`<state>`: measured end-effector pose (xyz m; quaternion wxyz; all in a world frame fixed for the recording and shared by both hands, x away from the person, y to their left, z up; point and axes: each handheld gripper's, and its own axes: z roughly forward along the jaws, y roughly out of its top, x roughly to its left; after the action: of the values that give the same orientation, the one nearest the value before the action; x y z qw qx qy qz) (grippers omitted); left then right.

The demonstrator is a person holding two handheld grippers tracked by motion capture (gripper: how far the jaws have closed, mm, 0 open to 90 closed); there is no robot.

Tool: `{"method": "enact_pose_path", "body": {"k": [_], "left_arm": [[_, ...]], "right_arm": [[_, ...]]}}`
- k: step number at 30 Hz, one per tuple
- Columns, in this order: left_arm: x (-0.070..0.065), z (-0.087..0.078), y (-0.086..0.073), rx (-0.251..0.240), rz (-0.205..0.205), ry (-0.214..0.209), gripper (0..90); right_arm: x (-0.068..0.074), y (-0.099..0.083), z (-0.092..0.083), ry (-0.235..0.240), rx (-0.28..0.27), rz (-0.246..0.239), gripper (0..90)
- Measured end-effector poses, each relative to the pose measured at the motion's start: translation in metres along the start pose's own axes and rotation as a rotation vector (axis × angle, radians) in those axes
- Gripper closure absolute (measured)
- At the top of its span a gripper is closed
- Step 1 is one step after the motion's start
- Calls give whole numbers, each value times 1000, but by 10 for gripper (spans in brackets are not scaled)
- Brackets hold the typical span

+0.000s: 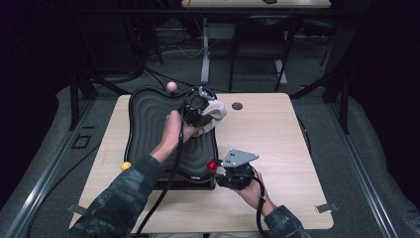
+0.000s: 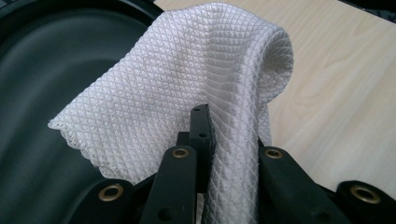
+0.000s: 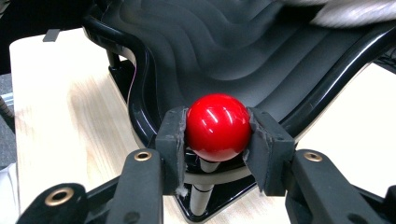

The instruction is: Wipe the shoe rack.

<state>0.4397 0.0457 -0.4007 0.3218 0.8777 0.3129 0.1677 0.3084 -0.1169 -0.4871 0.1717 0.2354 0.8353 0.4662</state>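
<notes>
The left gripper [image 2: 205, 140] is clamping a white cloth [image 2: 187, 88] over the black tray [image 1: 148, 119]; the right gripper [image 3: 217, 135] is gripping the tray's red knob [image 3: 218, 126].

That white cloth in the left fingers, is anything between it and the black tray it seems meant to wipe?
Nothing visible. The white cloth, pinched in the left gripper, hangs over the black tray at its far right edge. The right gripper clamps the red knob at the near corner, off to the side.
</notes>
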Motion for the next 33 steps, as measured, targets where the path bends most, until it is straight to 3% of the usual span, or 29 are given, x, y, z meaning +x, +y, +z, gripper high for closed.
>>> {"method": "enact_pose_path", "body": {"k": [15, 25, 33], "left_arm": [[-29, -6, -48, -11, 42, -104, 826], [-41, -8, -62, 5, 64, -141, 826], [-42, -8, -62, 1, 70, -135, 826]], "right_arm": [[1, 0, 0, -2, -2, 2, 600], [1, 0, 0, -3, -4, 2, 600], [1, 0, 1, -6, -9, 2, 600]]}}
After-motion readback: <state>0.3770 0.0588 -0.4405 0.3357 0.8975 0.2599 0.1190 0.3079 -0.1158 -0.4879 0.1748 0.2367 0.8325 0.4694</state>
